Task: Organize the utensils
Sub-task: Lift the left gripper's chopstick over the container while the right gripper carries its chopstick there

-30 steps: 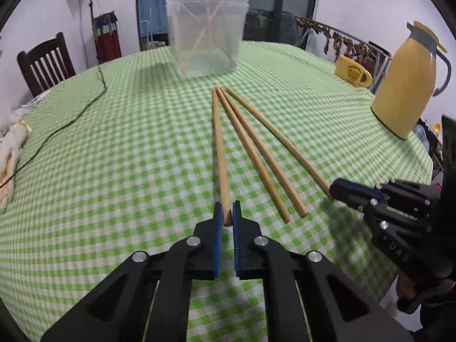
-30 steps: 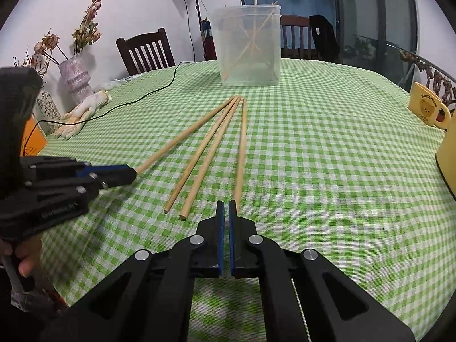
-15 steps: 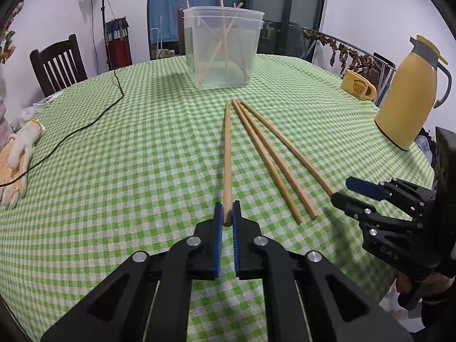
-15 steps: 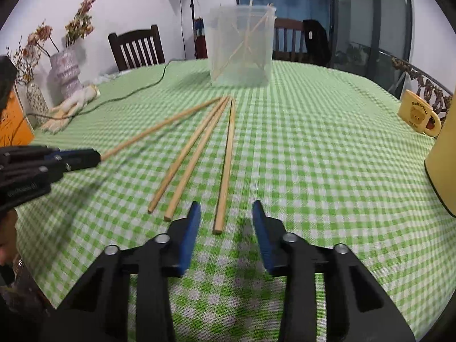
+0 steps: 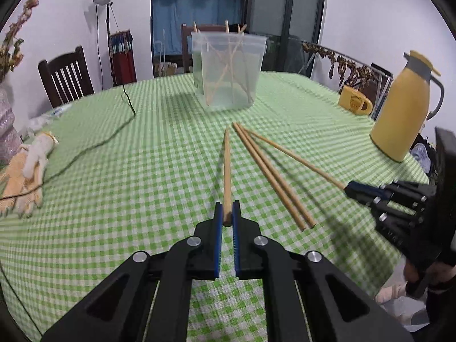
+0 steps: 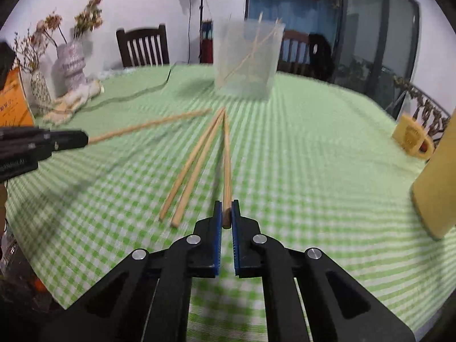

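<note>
Your left gripper and right gripper each clamp 1 chopstick by its near end; 2 chopsticks lie between them, the container far ahead. Risk: long overhang lets either stick pivot or slip.

Black hand-held gripper, blue pads, silver screws.

Tablecloth: green-and-white check. Chopsticks: plain light tan wood. Container: clear, frosted plastic. Flask: yellow with grey handle (mug likewise yellow). Left gripper and right gripper: black bodies, blue pads. Chair: dark brown. Cable: black.
</note>
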